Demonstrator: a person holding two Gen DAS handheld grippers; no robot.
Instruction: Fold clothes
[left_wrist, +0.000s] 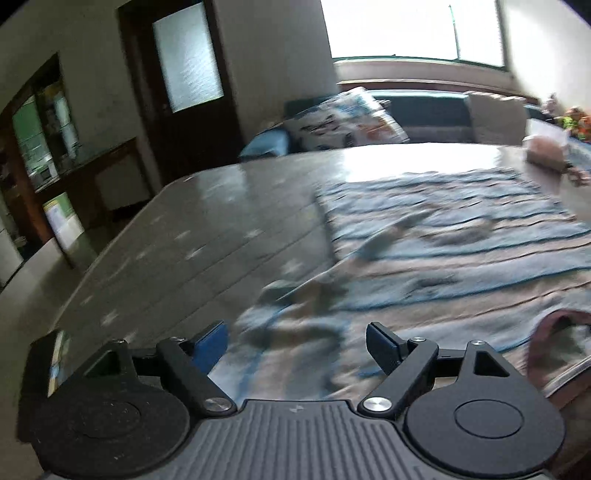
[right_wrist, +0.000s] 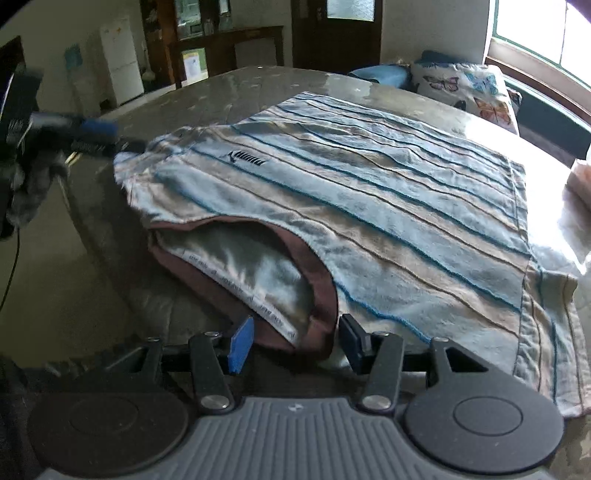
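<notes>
A light-blue and beige striped T-shirt (right_wrist: 369, 192) lies flat on the glossy grey table (right_wrist: 258, 81), its brown-rimmed collar (right_wrist: 317, 280) facing the near edge. My right gripper (right_wrist: 297, 341) is open, and the collar's near edge lies between its blue pads (right_wrist: 242, 343). My left gripper (left_wrist: 297, 343) is open too and hovers just over the shirt's rumpled sleeve (left_wrist: 295, 295), which is blurred. In the right wrist view the left gripper (right_wrist: 92, 136) shows as a blur at the shirt's left sleeve. The shirt body (left_wrist: 443, 236) spreads to the right in the left wrist view, with the collar (left_wrist: 546, 332) at far right.
A butterfly-print pillow (right_wrist: 461, 88) lies on a dark sofa behind the table, under a bright window. A pink object (right_wrist: 580, 177) sits at the table's right edge. Bare tabletop (left_wrist: 221, 206) stretches left of the shirt. A white fridge (right_wrist: 122, 62) and dark door (left_wrist: 184, 55) stand beyond.
</notes>
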